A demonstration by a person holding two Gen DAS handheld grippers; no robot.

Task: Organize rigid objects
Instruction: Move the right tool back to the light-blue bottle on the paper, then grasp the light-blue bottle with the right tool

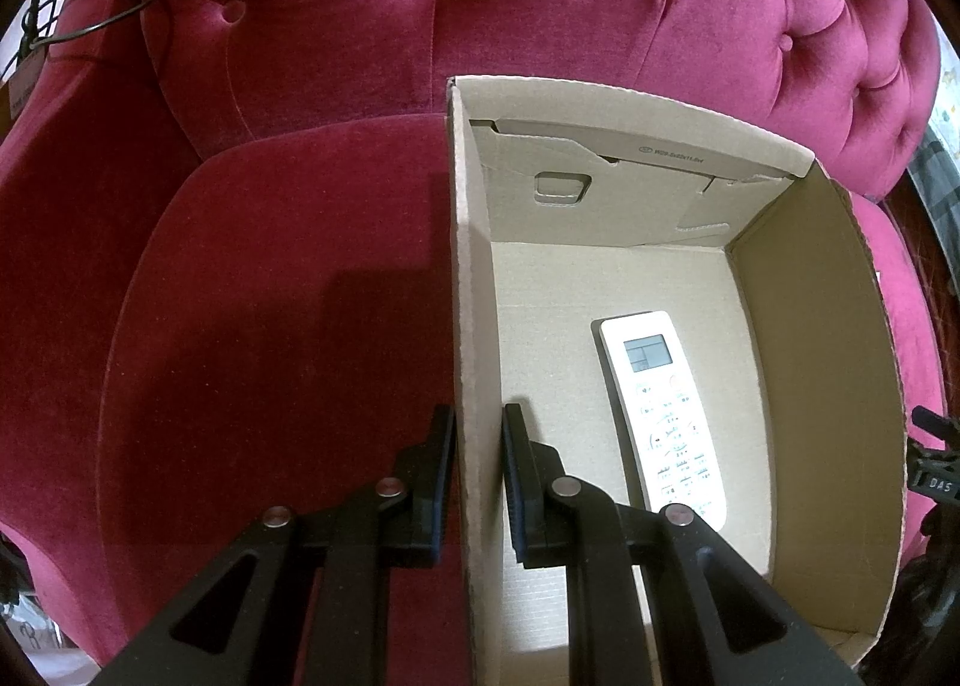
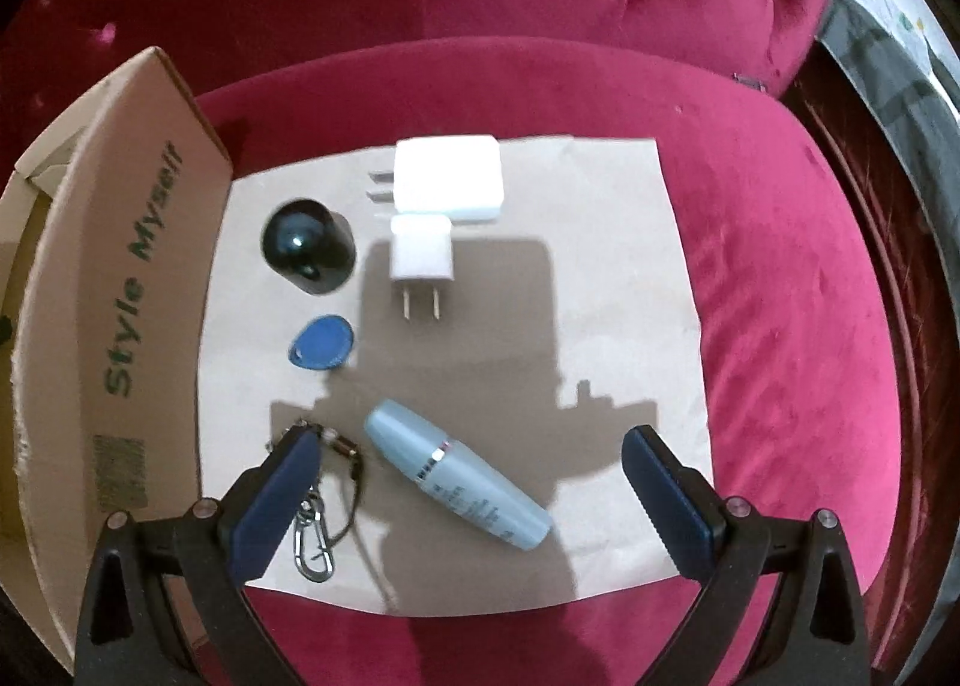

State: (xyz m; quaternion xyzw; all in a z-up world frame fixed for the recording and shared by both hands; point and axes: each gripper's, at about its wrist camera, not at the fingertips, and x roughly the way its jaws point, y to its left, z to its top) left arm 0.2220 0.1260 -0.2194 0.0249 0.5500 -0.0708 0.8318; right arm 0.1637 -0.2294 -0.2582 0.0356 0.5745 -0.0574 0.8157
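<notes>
The left hand-held gripper [image 1: 474, 482] is squeezed shut on the side wall of the cardboard box [image 1: 471, 278]. One finger sits outside the wall and one sits inside. The box stands open on the seat of a red velvet chair [image 1: 270, 296]. A white remote control [image 1: 663, 416] lies flat on the bottom of the box, buttons up, with its small screen at the far end.

The right hand-held gripper [image 2: 474, 464] points down over a sheet of brown paper [image 2: 600, 242] that lies on the red seat. Its fingers are spread wide apart and they hold nothing. A light blue tube [image 2: 456, 473] lies on the paper between the two fingers, tilted, and neither finger touches it. A metal key clip [image 2: 315, 536] on a dark cord lies just beside the left finger.

Farther away on the paper are a blue key tag [image 2: 321, 349], a round black thing [image 2: 309, 253], a small white plug [image 2: 420, 260] and a big white plug [image 2: 450, 179]. The two plugs touch each other. The box stands at the left edge of the paper, and green letters on its side say "Style Myself"
</notes>
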